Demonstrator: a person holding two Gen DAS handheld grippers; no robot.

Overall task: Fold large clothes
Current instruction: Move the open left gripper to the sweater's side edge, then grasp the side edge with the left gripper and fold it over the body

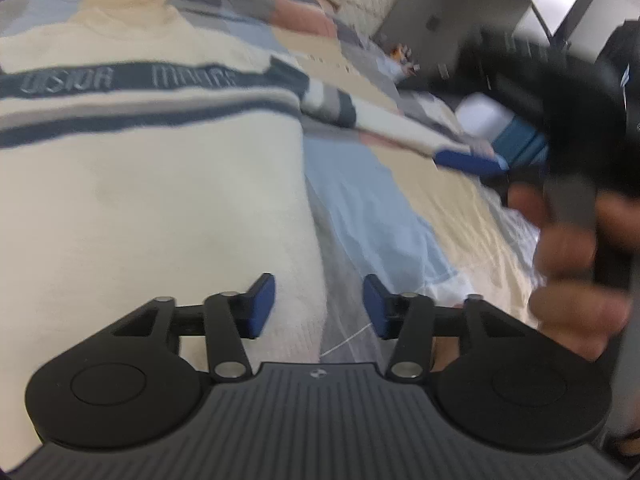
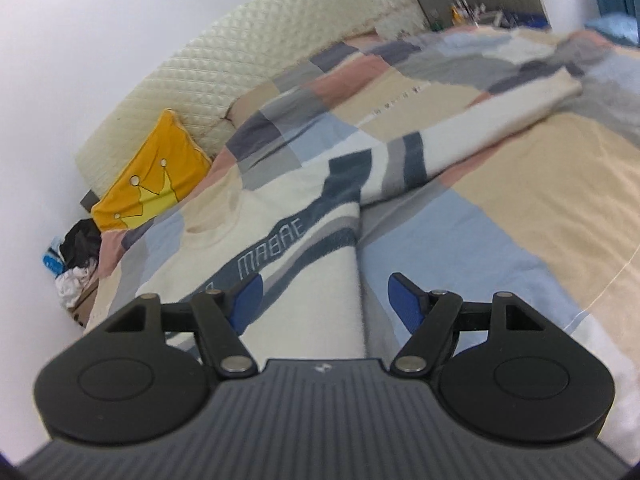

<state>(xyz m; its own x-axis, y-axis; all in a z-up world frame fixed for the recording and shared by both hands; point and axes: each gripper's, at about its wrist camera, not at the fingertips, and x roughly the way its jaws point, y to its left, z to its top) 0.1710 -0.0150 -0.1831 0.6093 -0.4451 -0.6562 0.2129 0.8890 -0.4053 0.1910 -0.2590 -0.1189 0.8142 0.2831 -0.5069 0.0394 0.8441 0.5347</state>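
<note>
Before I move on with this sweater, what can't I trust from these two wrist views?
- Cream knit sweater with navy stripes: its hem and left side are cut off by the left wrist view's edge and tongs body.
- Right tongs in the left view: motion-blurred, so their state is unreadable there.
- Chest lettering: partly hidden behind the right tongs' own finger.

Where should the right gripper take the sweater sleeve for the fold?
Probably near the cuff of the sleeve, coming from the free far end. It lies stretched flat across the patchwork quilt, away from the sweater body. The right gripper is open.
</note>
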